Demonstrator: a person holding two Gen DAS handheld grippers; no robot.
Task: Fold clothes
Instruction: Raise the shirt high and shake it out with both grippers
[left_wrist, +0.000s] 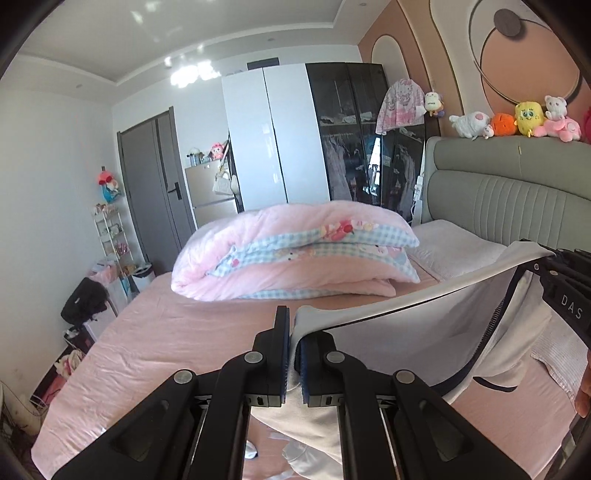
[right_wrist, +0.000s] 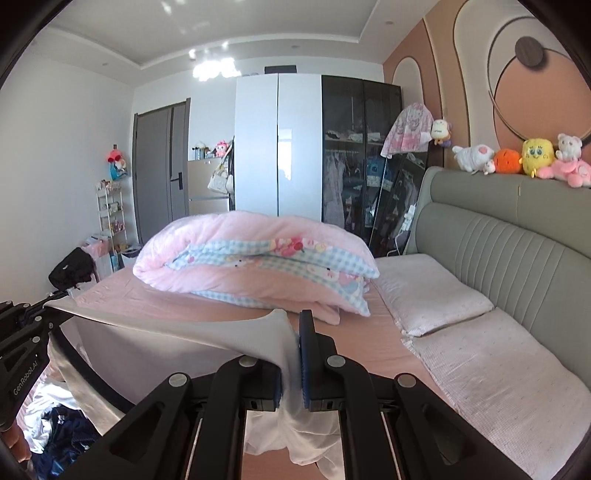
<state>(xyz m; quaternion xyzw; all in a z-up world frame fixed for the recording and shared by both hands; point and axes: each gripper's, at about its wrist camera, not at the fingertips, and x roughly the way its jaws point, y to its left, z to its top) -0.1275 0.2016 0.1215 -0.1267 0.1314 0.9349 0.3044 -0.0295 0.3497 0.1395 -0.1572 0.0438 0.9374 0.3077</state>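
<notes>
Home bedroom: pink-sheeted bed (right_wrist: 369, 332), padded headboard (right_wrist: 498, 229), folded quilt (right_wrist: 251, 262), wardrobe (right_wrist: 317, 147), plush toys (right_wrist: 532, 158).

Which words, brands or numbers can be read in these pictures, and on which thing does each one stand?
"DAS": on the black body of the right tongs, at the right edge of the left wrist view; the rest is cut off.
"GenRobot.AI": on the black body of the left tongs, at the left edge of the right wrist view.
Tag on the small plush toy: too small to read.
</notes>
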